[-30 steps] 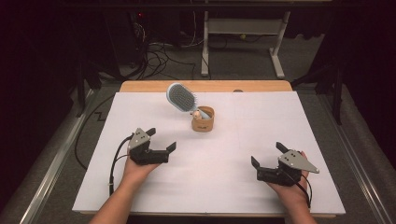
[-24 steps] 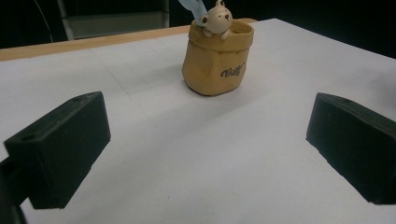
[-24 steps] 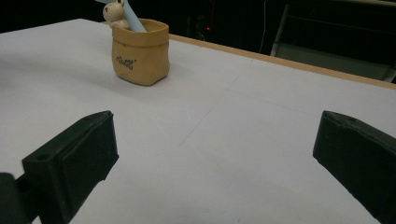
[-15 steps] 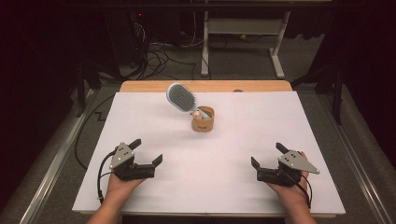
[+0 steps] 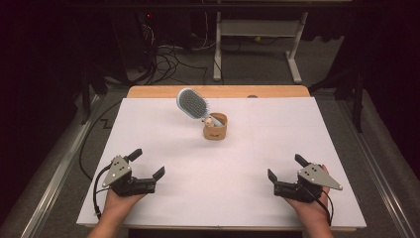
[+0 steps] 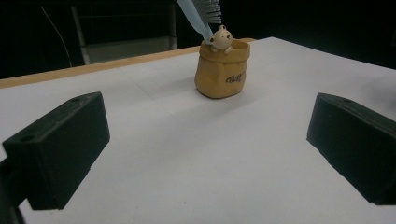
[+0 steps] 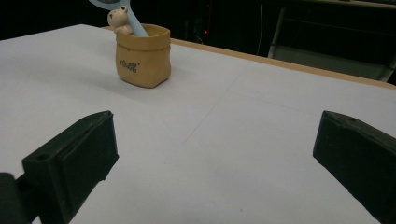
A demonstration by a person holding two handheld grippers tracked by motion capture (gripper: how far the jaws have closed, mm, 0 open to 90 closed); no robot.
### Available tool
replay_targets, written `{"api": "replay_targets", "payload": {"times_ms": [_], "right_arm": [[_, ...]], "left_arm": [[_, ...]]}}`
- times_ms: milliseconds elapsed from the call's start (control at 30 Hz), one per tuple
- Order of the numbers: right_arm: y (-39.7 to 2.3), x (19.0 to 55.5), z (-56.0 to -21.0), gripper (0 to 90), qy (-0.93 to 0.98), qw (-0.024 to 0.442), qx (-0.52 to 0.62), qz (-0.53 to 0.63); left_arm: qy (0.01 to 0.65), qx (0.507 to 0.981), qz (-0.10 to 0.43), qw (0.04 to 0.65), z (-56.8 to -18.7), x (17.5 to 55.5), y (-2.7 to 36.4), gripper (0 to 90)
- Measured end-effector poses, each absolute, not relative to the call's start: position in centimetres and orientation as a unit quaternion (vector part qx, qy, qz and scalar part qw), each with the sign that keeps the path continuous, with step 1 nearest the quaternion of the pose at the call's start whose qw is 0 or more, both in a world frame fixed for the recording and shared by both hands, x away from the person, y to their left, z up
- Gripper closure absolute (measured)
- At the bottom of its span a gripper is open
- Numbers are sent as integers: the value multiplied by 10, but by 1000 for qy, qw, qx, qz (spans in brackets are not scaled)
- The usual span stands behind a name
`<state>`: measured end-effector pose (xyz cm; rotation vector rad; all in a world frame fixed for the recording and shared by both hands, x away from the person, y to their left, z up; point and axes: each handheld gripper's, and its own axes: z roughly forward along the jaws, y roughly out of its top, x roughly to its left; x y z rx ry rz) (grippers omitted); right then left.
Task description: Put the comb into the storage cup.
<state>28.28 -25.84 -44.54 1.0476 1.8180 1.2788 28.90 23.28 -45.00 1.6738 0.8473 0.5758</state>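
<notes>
Near the table's front edge I've pulled my left gripper [image 5: 144,165] back beside my right gripper [image 5: 287,167], both gaping empty, well apart from the hairbrush [image 5: 192,103] standing in the pouch [image 5: 215,128], so nothing's in hand.

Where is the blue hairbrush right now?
The hairbrush stands handle-down in the small tan pot, leaning to the left. In the high view that is near the far middle of the white table, beside the pot's little bear.
</notes>
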Motion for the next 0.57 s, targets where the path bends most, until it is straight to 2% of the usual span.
{"api": "replay_targets", "payload": {"times_ms": [567], "right_arm": [[-260, 285, -447, 2, 697, 329, 403, 493]], "left_arm": [[376, 700, 241, 557, -454, 292, 233, 0]]}}
